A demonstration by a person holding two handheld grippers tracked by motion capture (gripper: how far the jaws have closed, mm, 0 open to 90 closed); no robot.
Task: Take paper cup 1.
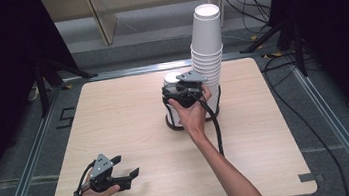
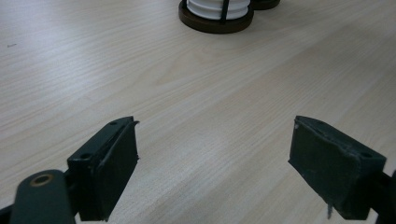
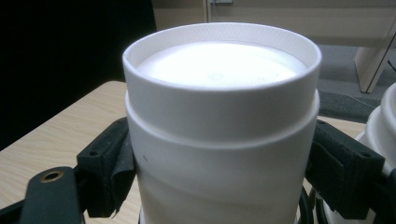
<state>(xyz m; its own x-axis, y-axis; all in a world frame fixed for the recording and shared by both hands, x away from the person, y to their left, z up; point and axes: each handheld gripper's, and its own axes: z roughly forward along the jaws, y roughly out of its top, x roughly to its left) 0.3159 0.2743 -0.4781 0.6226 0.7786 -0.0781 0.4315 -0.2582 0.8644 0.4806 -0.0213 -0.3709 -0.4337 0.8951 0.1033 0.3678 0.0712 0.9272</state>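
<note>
Right gripper view has the short stack of white paper cups squarely between my right claw's black pads, which press against its sides just below the top cup's upturned base; that claw is gripping the stack. Just to the right of it, almost touching the right pad, stands the edge of the tall stack of cups.

High view shows my right claw reaching forward over the middle of the desk, with the short stack at its tip and the tall stack rising right beside it. Both stacks stand in dark round holders; the rim of one peeks out under my hand.

My left claw rests well apart from all this, low at the near left of the desk, its jaws spread wide with nothing but bare wood between them. In the left gripper view, the holder base sits far ahead of that claw.
</note>
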